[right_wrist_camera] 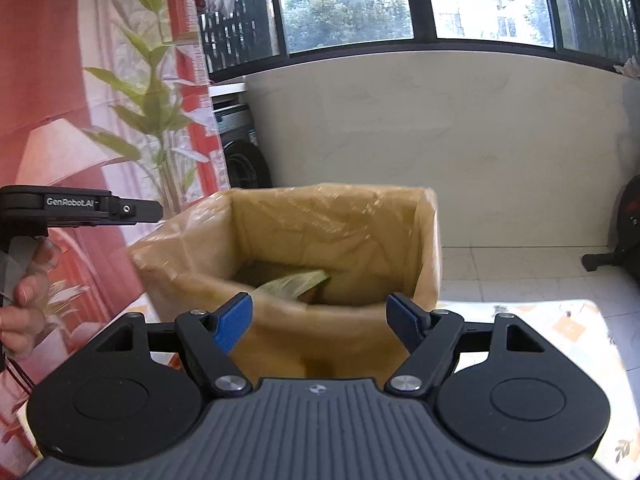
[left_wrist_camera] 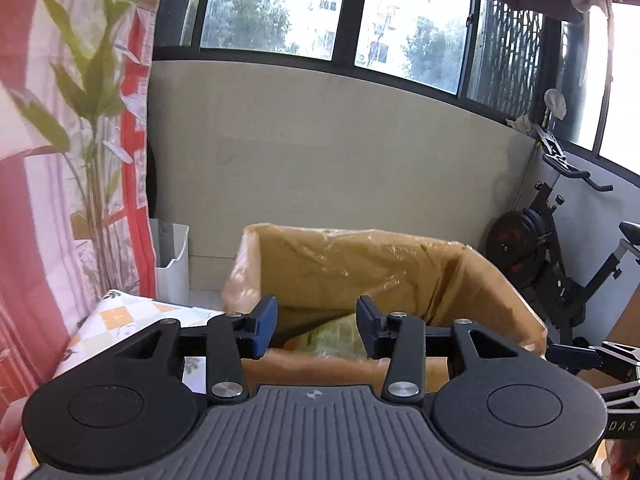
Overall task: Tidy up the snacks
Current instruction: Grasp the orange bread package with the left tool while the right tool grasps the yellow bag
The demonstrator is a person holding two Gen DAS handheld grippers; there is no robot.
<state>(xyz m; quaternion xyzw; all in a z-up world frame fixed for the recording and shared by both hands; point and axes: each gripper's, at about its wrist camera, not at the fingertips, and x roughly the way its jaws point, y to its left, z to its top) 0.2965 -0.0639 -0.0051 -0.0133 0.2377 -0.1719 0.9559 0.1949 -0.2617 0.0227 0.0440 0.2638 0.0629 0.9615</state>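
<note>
A cardboard box [left_wrist_camera: 480, 280] lined with clear plastic stands ahead of both grippers; it also shows in the right wrist view [right_wrist_camera: 360, 240]. A yellow-green snack packet [right_wrist_camera: 292, 284] lies inside it, and shows in the left wrist view [left_wrist_camera: 332, 336] too. My left gripper [left_wrist_camera: 317, 327] is open and empty at the box's near rim. My right gripper [right_wrist_camera: 320, 322] is open and empty, just short of the near rim. The left gripper's body [right_wrist_camera: 80, 206] shows at the left of the right wrist view; the right gripper's finger [left_wrist_camera: 576, 354] shows at the right edge of the left one.
A table with a patterned cloth [left_wrist_camera: 120, 316] carries the box. A red-and-white curtain [left_wrist_camera: 40, 200] and a plant [left_wrist_camera: 96, 128] hang on the left. A white bin [left_wrist_camera: 174, 264] stands by the wall. An exercise bike [left_wrist_camera: 560, 248] is on the right.
</note>
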